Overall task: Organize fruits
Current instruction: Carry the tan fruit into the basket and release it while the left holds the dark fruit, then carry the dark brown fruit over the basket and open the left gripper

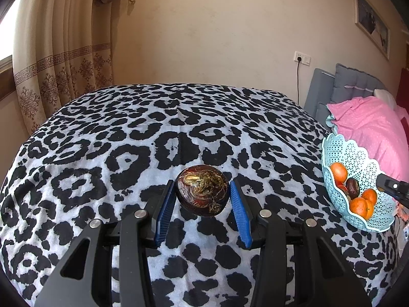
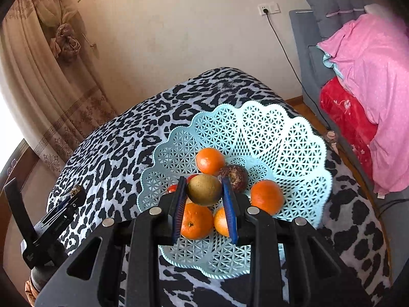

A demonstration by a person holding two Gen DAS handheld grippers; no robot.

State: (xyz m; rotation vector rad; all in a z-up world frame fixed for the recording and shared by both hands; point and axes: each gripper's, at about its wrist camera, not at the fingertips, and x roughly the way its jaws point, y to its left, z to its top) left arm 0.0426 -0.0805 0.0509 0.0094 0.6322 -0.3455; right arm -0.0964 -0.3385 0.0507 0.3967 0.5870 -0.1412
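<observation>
Left gripper [image 1: 203,195]: ribbed blue pads clamped on a water chestnut [image 1: 202,190], dark maroon, glossy, flattened-round, with a tuft of dry yellowish fibres on top; it is held clear above the table cover [image 1: 102,153], a soft fleece cloth in black-on-white leopard print. Right gripper [image 2: 204,192]: pads pressed against both sides of a kiwi [image 2: 204,189], dull olive-brown, oval, matte skin, held above the inside of the fruit basket [image 2: 281,138]. Basket is pale turquoise plastic, openwork lattice of small triangles, scalloped rim with fine beading, and stands on the leopard cloth near its right edge. Inside it: four mandarins, smooth orange skin, one at the back [image 2: 210,160], one to the right [image 2: 267,197], two at the front [image 2: 195,221], partly hidden behind the pads; a second water chestnut [image 2: 235,176], dark, rough-topped, between the back and right mandarins; a red fruit [image 2: 172,188], mostly hidden by the left pad, kind not determinable. Behind: plain cream wall, pleated beige curtain [image 1: 58,58] with patterned band, pink quilt [image 2: 370,76] on grey padded furniture.
</observation>
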